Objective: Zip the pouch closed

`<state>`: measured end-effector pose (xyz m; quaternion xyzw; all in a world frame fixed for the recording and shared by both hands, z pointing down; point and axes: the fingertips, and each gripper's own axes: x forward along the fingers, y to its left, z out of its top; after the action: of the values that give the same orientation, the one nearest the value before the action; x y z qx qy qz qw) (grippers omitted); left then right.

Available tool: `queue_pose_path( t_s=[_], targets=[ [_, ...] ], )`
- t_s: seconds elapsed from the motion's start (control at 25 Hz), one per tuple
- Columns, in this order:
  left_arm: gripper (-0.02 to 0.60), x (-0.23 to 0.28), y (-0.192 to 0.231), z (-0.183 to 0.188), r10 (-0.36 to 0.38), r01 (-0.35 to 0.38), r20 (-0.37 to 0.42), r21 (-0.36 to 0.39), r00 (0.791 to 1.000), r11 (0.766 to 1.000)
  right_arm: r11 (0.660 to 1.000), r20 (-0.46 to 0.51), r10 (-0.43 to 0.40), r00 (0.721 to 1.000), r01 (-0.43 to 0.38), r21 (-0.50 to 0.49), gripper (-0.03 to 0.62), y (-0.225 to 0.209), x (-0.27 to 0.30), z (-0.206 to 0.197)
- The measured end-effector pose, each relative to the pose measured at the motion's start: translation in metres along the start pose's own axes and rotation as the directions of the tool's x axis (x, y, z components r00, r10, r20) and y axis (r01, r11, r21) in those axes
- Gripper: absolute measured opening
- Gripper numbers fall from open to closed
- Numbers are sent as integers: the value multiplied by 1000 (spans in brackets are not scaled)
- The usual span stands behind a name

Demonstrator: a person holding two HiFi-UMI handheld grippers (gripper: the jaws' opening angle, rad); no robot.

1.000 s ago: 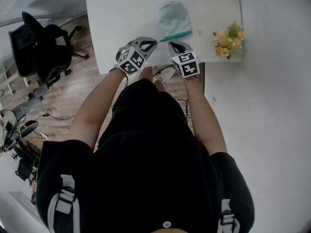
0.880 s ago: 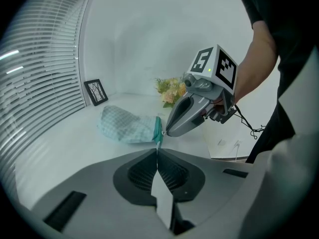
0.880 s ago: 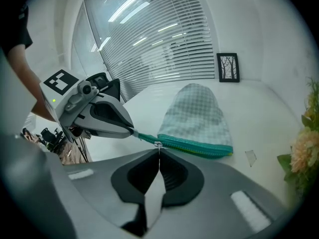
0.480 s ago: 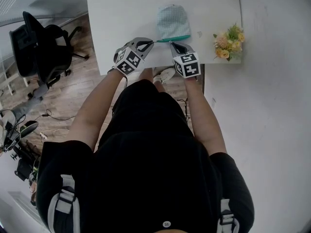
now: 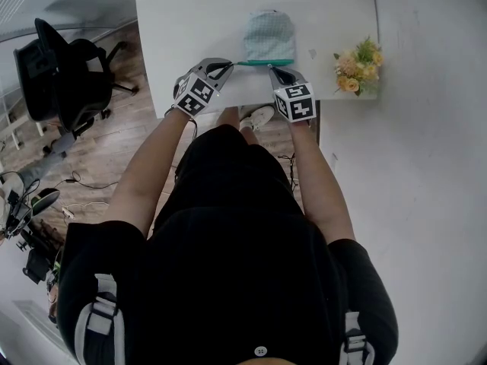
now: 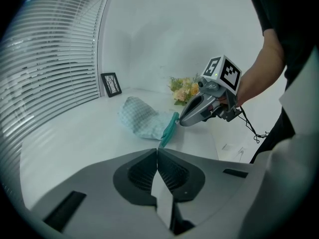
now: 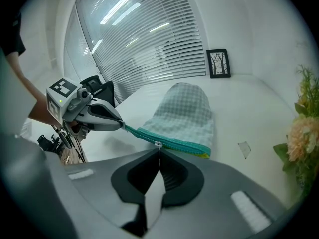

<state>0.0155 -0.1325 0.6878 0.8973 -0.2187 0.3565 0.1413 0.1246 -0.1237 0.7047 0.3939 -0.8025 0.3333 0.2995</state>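
Observation:
A pale green checked pouch (image 5: 268,34) lies on the white table (image 5: 190,21), its teal zipper edge (image 5: 264,62) facing me. My left gripper (image 5: 230,65) is shut on the zipper's left end tab, which runs taut to its jaws (image 6: 157,151). My right gripper (image 5: 269,68) is shut on the small metal zipper pull (image 7: 158,145), partway along the zipper (image 7: 172,141). In the left gripper view the right gripper (image 6: 182,122) touches the zipper's far end. The right gripper view shows the left gripper (image 7: 121,126) pulling the tape left.
A bunch of flowers (image 5: 358,62) stands at the table's right edge, close to my right hand. A small framed picture (image 7: 218,62) leans at the back. A scrap (image 5: 312,52) lies right of the pouch. A black office chair (image 5: 65,74) is on the floor to the left.
My left gripper has drawn leftward with the zipper end. The pouch has swung so its zipper edge lies straight between the two grippers. The right gripper has stayed nearly still.

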Motion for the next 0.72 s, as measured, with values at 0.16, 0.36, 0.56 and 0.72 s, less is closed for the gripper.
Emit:
queue_pose_path(
  t_s=[0.16, 0.36, 0.56, 0.72],
  targets=[
    [11, -1, 3, 0, 8, -8, 2, -13, 1000, 1000, 1000, 5, -7, 1000, 7, 1, 12, 0, 1, 3],
    [11, -1, 9, -4, 32, -32, 1, -42, 999, 999, 1000, 5, -21, 1000, 21, 13, 12, -8, -2, 0],
    [10, -2, 12, -4, 40, -40, 4, -47, 999, 998, 1000, 5, -29, 1000, 29, 8, 12, -9, -2, -1],
    [11, -3, 13, -6, 47, -47, -4, -53, 999, 997, 999, 2, -33, 999, 33, 3, 12, -7, -2, -1]
  ],
)
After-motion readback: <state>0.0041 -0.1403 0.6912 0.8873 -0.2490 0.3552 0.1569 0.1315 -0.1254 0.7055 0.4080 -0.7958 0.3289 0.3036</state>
